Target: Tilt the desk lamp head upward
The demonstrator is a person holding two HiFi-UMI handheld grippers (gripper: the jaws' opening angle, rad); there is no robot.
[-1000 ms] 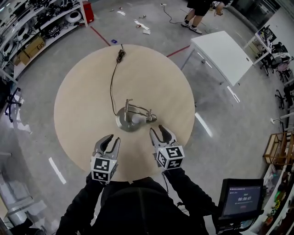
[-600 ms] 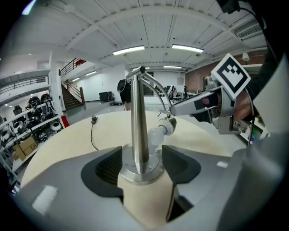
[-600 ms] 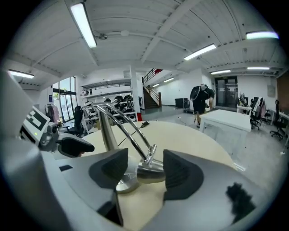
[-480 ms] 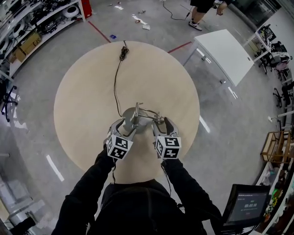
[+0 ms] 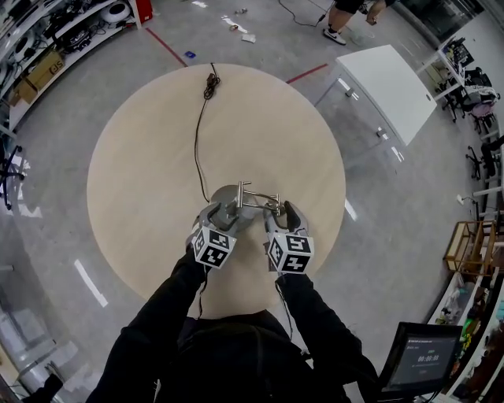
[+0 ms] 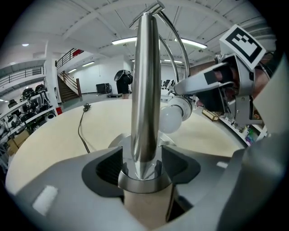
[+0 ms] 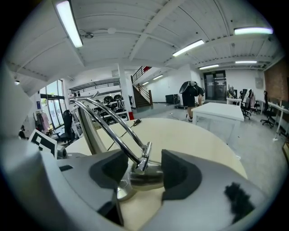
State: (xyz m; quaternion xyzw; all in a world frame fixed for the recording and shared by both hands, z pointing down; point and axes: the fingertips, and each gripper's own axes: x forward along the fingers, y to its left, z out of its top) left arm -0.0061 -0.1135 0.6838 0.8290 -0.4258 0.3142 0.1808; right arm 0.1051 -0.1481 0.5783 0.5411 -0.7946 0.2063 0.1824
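A chrome desk lamp [image 5: 228, 198] stands in the middle of the round wooden table [image 5: 142, 173]. Its upright post [image 6: 144, 90] rises between the jaws of my left gripper [image 5: 223, 214], just above the base collar. Those jaws have just been opening and stand open on either side of the post. The white bulb [image 6: 171, 119] points down to the right. My right gripper [image 5: 281, 212] is open too, its jaws also just opened. The chrome lamp head [image 7: 146, 178] lies between its pads [image 7: 178, 173], under the curved twin arms [image 7: 113, 131].
The lamp's black cord [image 5: 201, 134] runs across the table to a coiled plug [image 5: 209, 83] at the far edge. A white rectangular table [image 5: 390, 86] stands to the right, cluttered shelves [image 5: 47, 47] to the left, a monitor [image 5: 413, 358] at the lower right. Someone stands far off [image 5: 342, 20].
Both grippers have moved forward from the table's near edge to the lamp, the left one further. Their jaws have spread and now stand around the post and the lamp head.
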